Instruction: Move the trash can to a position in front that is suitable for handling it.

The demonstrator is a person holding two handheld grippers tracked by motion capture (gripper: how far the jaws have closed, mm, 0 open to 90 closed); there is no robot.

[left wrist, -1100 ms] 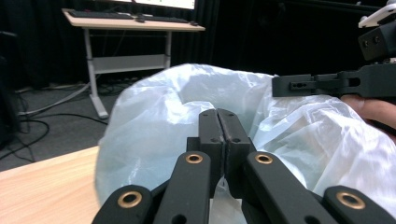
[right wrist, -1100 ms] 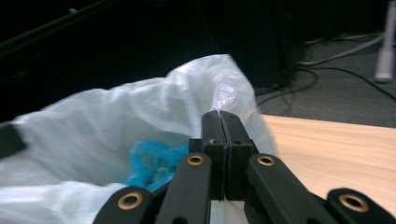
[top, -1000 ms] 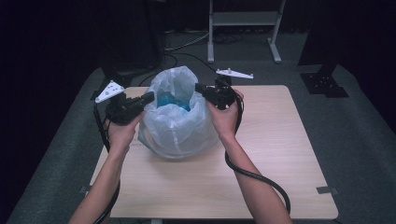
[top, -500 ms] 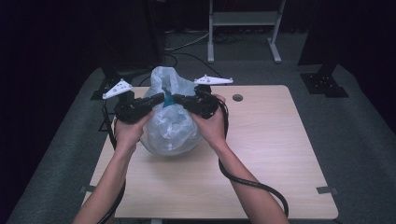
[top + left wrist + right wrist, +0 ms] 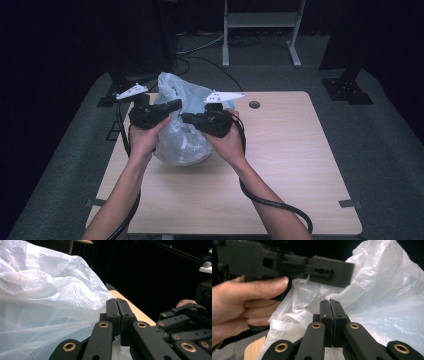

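A translucent white plastic bag [image 5: 182,142] stands at the middle left of the wooden table [image 5: 290,150], its top bunched into a peak. My left gripper [image 5: 177,104] points right over the bag and my right gripper [image 5: 184,117] points left, their tips almost meeting. In the left gripper view the jaws [image 5: 117,301] are shut, with bag film [image 5: 45,297] pinched low between them. The right gripper view shows shut jaws [image 5: 329,302] holding a fold of the bag [image 5: 387,290], with the left gripper [image 5: 287,262] and its hand [image 5: 242,300] just beyond.
A small round hole [image 5: 254,105] sits in the tabletop near the far edge. Behind the table stand a metal shelf frame [image 5: 260,30] and a dark stand base [image 5: 347,90] on grey carpet. Cables trail from both grippers toward the near edge.
Both grippers have come together over the bag from its two sides, the right one travelling farther. The bag's mouth has been drawn closed, and the blue inside no longer shows.
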